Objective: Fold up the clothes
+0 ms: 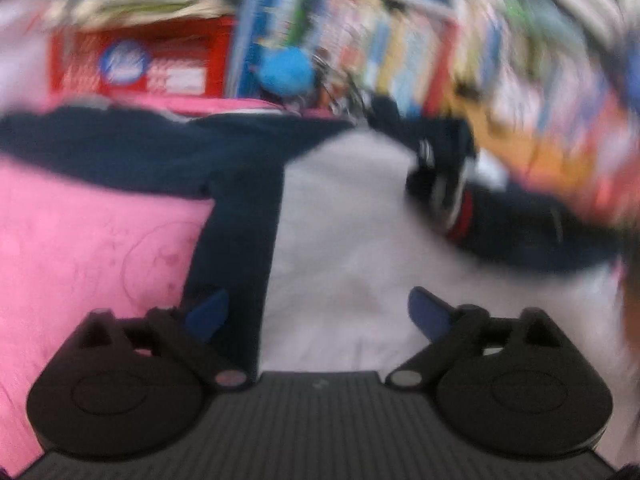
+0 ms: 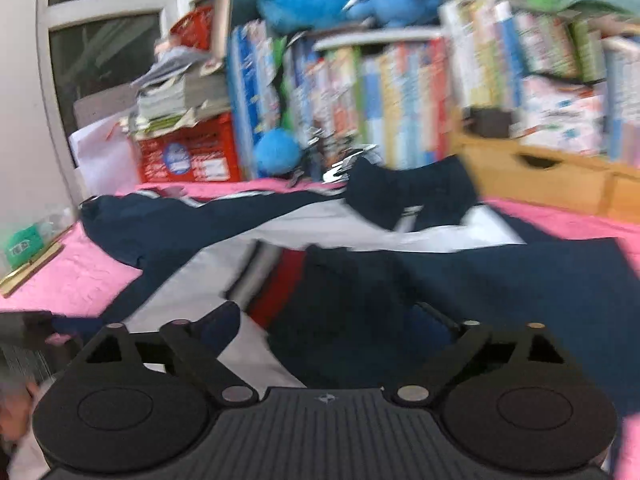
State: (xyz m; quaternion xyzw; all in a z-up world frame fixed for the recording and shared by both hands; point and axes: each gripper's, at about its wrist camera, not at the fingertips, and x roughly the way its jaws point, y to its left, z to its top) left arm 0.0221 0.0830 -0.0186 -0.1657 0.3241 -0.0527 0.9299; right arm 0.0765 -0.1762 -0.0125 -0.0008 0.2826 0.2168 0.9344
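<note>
Tongs, left [image 1: 318, 314] and right [image 2: 332, 328]: both spread apart, empty, over navy-and-white jacket [image 2: 420, 280] on pink bed [image 2: 60, 280]; soft, light, limp; best pinched at hem or sleeve edge.

No readable text anywhere. Round blue emblem and white label on the red crate [image 2: 192, 156], print smeared past reading. Just right of the crate, book spines [image 2: 384, 108] in a row, lettering blurred to colour bands. Well left of the crate, a green packet [image 2: 22, 246] with a pale patch, characters too small to make out.
</note>
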